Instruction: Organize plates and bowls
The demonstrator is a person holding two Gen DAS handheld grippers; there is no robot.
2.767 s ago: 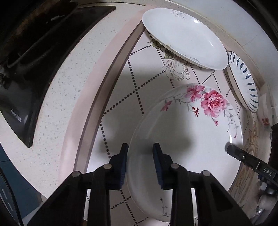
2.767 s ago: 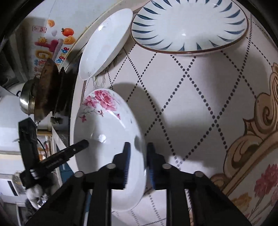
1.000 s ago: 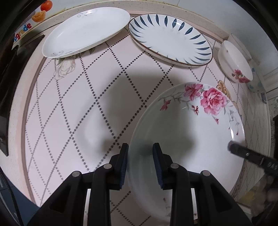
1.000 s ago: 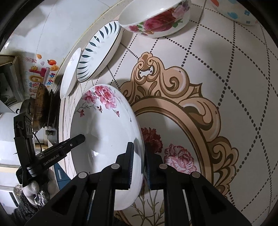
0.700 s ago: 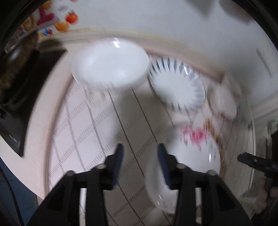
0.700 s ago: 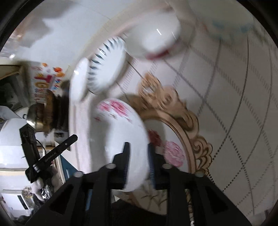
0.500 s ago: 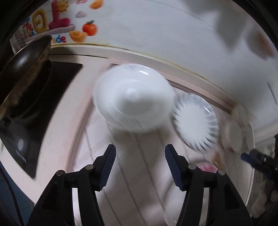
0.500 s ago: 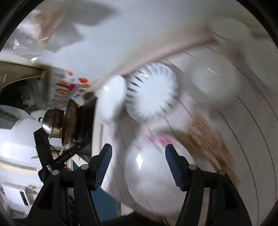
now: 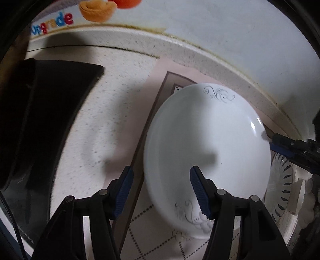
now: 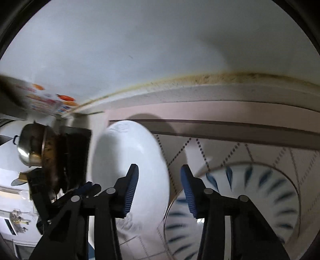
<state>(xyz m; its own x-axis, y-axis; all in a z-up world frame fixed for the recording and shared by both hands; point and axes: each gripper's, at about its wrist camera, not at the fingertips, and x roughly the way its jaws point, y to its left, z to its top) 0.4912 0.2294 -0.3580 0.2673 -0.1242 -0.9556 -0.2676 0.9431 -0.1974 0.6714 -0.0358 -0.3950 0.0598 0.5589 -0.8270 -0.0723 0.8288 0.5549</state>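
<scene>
A white plate (image 9: 206, 152) with grey scrollwork lies on the patterned mat, near the back wall. My left gripper (image 9: 162, 192) straddles its left rim, jaws closing, pads clear of the rim. In the right wrist view the same white plate (image 10: 128, 164) has its right rim between the jaws of my right gripper (image 10: 160, 192), which are also closing without touching it. A blue-striped plate (image 10: 240, 210) lies just right of it, and shows as a sliver of blue-striped plate (image 9: 280, 190) in the left wrist view. The right gripper's fingers (image 9: 288, 146) reach in at the far rim.
A black stove top (image 9: 50, 112) lies left of the mat (image 9: 152, 230) on the speckled counter. A metal pot (image 10: 30, 148) stands on the stove. The counter's raised back edge (image 9: 180, 46) and the wall with a sticker (image 9: 96, 8) are close behind the plate.
Both grippers let go of the rose plate, opened, and swung left and back to the white scroll plate. Their jaws now straddle its two rims.
</scene>
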